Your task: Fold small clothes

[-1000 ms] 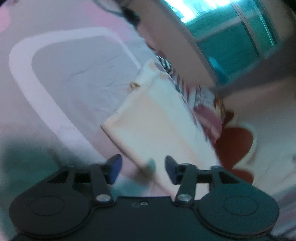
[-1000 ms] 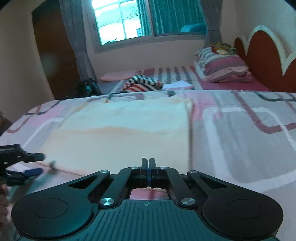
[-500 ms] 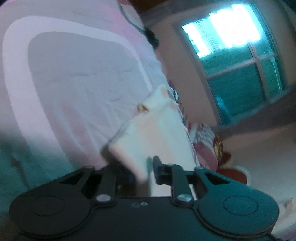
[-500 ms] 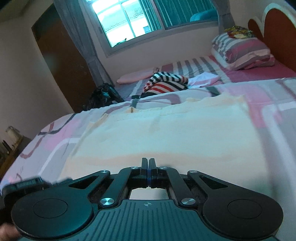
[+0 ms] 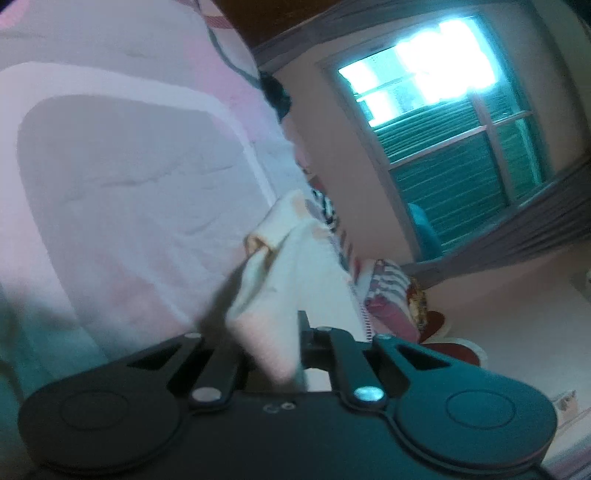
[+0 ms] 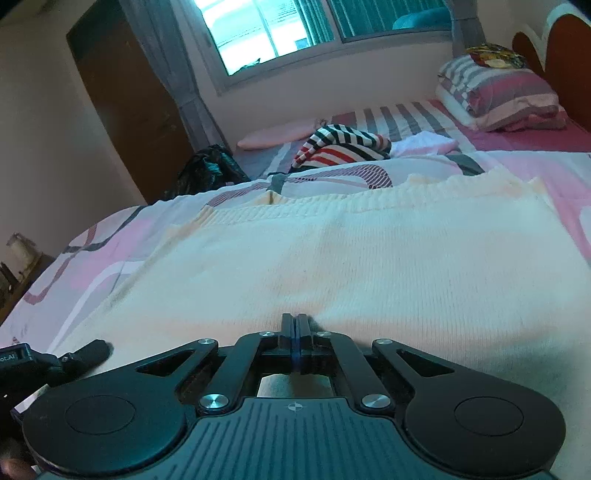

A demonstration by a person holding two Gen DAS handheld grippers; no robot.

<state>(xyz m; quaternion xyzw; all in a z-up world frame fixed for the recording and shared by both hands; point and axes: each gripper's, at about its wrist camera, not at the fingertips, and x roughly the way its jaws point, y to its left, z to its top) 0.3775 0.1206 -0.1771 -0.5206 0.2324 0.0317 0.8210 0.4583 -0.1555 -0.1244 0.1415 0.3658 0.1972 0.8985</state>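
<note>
The left tongs [image 5: 275, 343] have just been closing, and now they pinch a corner of the cream knit top [image 5: 291, 280]. The cloth bunches up between the two jaws. In the right wrist view the left tongs [image 6: 90, 350] show at the low left, at the near edge of the top.

The right tongs [image 6: 296, 332] are closed tight with nothing between them. Their tip sits right at the near edge of the cream knit top [image 6: 351, 258], at about the middle. I cannot tell if the tip presses on the cloth or just hangs over it.

The top lies spread out flat on the pink and gray bed sheet [image 6: 110, 243]. It looks wide and open, with its ribbed edge at the far side. No fold shows in it yet, so I think the folding is just starting. One corner is held. The fold itself is still left to do, and so is smoothing it down.

Farther back lies a striped cloth [image 6: 340, 146] in a heap, and a small white cloth [image 6: 424, 144] beside it. They may need folding too. Behind them are a pillow [image 6: 502, 99] and the window [image 6: 266, 29].
</note>
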